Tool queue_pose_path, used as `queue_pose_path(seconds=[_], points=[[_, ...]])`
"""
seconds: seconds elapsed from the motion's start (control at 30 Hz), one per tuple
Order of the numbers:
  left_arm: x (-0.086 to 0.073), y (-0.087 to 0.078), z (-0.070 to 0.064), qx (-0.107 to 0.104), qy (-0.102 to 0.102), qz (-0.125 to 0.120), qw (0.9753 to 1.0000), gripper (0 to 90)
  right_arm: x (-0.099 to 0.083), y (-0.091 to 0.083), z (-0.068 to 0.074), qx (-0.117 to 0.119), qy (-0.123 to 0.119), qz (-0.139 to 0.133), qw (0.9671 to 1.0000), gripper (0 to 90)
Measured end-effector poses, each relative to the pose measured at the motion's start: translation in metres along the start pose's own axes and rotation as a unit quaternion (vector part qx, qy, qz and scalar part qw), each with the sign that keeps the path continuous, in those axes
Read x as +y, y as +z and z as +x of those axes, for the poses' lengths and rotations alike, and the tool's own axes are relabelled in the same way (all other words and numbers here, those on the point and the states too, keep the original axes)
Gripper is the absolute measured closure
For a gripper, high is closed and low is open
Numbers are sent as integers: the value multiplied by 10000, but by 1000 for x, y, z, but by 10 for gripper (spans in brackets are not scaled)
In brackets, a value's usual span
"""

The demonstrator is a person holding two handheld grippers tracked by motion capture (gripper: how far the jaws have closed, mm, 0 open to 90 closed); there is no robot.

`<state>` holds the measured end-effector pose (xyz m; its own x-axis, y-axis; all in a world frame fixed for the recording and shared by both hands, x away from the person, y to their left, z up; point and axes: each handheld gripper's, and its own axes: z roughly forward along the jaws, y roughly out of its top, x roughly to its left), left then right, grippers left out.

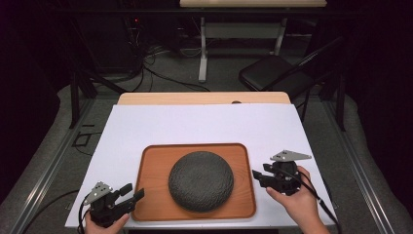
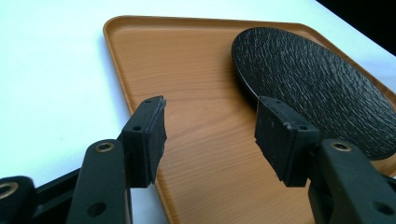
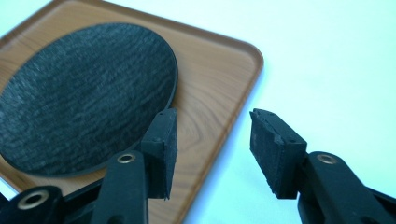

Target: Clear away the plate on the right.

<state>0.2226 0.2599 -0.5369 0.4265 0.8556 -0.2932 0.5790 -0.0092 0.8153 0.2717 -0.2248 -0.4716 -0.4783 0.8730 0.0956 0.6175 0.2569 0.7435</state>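
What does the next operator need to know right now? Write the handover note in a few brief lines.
Left gripper: open, empty, at the near left corner of the wooden tray, jaws straddling its left rim.
Right gripper: open, empty, at the tray's right edge, jaws either side of the rim.
Things: the tray lies flat on the white table cover; the dark round plate sits in its middle.
Done: both grippers brought up to opposite sides of the tray.
Left: nothing gripped yet. Likely next is to close on both rims and lift evenly so the plate does not slide.

Dark room, grey floor (image 1: 44, 146) (black folding chair (image 1: 277, 73) behind).
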Motion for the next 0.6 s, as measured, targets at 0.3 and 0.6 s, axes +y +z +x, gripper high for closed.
queue_pose_path(seconds=[0.3,0.6], points=[[0,1,-1,0,-7,17,10000,433,-39,1,-4,314,456,-358,9978,513],[0,1,-1,0,-8,17,10000,429,-56,16,0,320,325,-507,9977,493]])
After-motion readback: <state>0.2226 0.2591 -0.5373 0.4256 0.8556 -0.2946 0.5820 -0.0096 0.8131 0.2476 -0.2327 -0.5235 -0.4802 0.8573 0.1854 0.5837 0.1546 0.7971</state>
